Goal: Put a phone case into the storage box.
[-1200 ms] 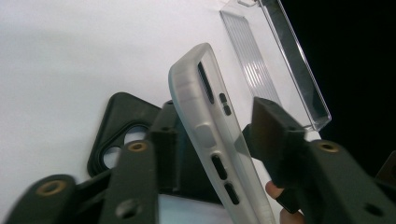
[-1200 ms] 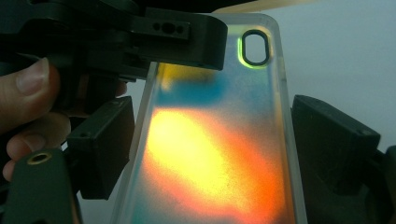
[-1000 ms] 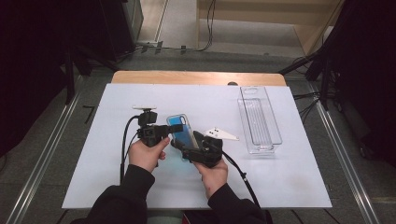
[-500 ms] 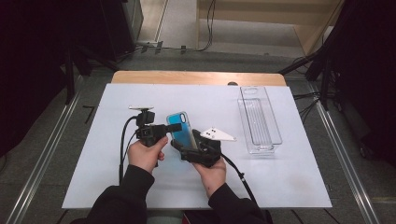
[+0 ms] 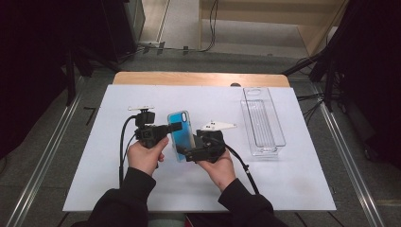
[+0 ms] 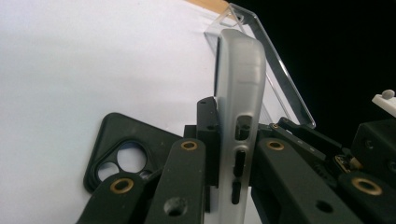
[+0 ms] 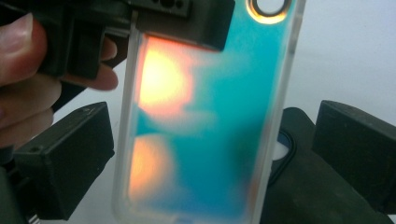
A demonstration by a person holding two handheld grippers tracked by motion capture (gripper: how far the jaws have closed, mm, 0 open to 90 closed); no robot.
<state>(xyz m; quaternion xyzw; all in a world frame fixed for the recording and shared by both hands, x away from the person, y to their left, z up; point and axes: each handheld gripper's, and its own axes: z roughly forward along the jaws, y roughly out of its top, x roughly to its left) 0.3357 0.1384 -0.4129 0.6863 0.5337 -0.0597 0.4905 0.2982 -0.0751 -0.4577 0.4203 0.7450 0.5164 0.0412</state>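
Nearest the person, the right gripper (image 5: 189, 152) points toward the left gripper (image 5: 174, 127), and between them stands the blue-green iridescent phone case with a frosted translucent rim (image 5: 181, 135). In the right gripper view the right gripper's (image 7: 212, 163) two black pads stand apart on either side of the case (image 7: 205, 121), clear of its rim; these jaws have just been opening, with the case between them but not pressed. The left gripper's jaws are clamped on the case: in the left gripper view its (image 6: 232, 154) jaws pinch the frosted edge (image 6: 240, 107) from both faces, the case rising upright out of them, its port cut-outs showing. In the right gripper view the left gripper's pad covers the case's upper part, just below the round camera opening.

Under and beside the left jaws a black rubbery phone case with camera holes (image 6: 123, 156) lies flat on the white table cover (image 5: 293, 179). Beyond the jaws, well apart, a long clear plastic tray (image 5: 263, 120) lies on the cover.
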